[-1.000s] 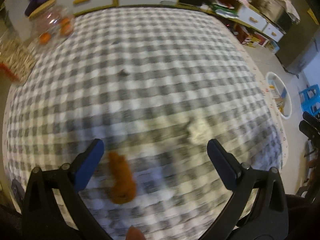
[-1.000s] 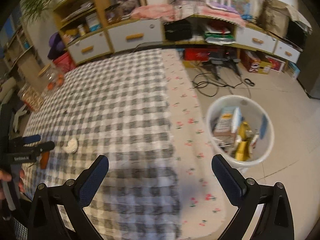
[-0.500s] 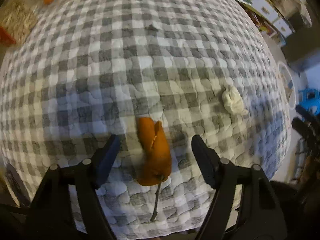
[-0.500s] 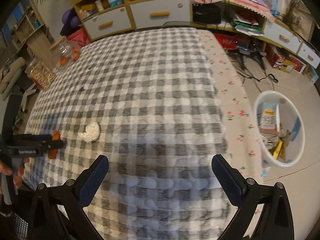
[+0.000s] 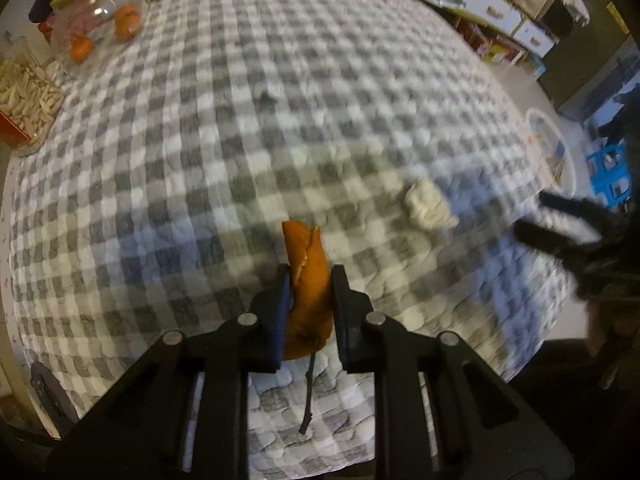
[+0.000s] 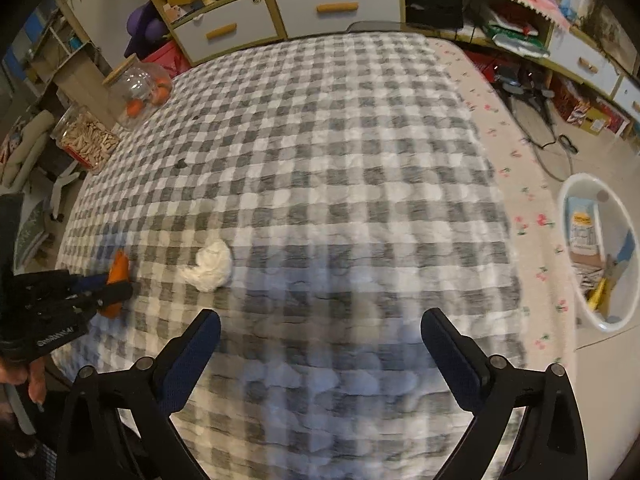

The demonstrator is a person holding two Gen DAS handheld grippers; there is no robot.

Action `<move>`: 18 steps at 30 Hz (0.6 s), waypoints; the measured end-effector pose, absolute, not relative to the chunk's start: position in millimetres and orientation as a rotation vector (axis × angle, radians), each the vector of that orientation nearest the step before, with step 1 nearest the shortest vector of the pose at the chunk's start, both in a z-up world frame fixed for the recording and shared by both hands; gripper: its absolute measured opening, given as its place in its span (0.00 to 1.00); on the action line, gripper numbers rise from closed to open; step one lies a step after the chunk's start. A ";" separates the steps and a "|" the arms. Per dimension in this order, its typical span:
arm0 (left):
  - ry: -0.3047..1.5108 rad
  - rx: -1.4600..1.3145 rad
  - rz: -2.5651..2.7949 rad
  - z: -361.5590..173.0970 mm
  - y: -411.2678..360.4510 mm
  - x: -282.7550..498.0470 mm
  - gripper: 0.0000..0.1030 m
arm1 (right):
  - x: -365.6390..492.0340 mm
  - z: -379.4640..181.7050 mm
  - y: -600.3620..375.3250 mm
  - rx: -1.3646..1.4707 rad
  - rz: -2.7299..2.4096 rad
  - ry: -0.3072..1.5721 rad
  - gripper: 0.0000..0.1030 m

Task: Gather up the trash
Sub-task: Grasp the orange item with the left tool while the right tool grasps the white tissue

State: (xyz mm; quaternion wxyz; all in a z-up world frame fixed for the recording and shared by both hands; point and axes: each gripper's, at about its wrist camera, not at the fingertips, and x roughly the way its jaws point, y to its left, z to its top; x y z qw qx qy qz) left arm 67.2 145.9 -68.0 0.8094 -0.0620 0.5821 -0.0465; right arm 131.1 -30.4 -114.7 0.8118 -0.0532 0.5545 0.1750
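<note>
An orange peel [image 5: 304, 248] lies near the front edge of the checked tablecloth [image 5: 280, 80]. My left gripper [image 5: 311, 276] is closing on it, and both pads press its sides. The same peel [image 6: 118, 268] and left gripper [image 6: 116, 288] show at the left of the right wrist view. A crumpled white tissue [image 6: 212, 266] [image 5: 426, 204] lies on the cloth to the right of the peel. My right gripper [image 6: 320, 320] hovers over the cloth, right of the tissue. Its wide jaws are closing slightly with nothing between them.
A white trash bin [image 6: 562, 216] with packaging inside stands on the floor to the right of the table. Two glass jars [image 6: 144, 88] [image 6: 86, 140] sit at the far left corner. A thin dark twig [image 5: 308, 404] lies below the peel. Cabinets line the back wall.
My left gripper's jaws went from wide apart to pressing on the orange peel. My right gripper swung left from over the bin and came down over the cloth near the tissue.
</note>
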 end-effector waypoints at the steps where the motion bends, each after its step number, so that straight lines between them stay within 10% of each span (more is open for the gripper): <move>1: 1.230 -0.144 -0.096 -64.0 147.1 67.5 0.20 | 131.2 -117.0 -27.0 -0.113 0.382 1.189 0.93; 18: 1.154 -0.250 -0.050 -52.5 191.1 76.1 0.20 | 131.1 -147.0 37.0 -0.143 0.479 1.208 0.75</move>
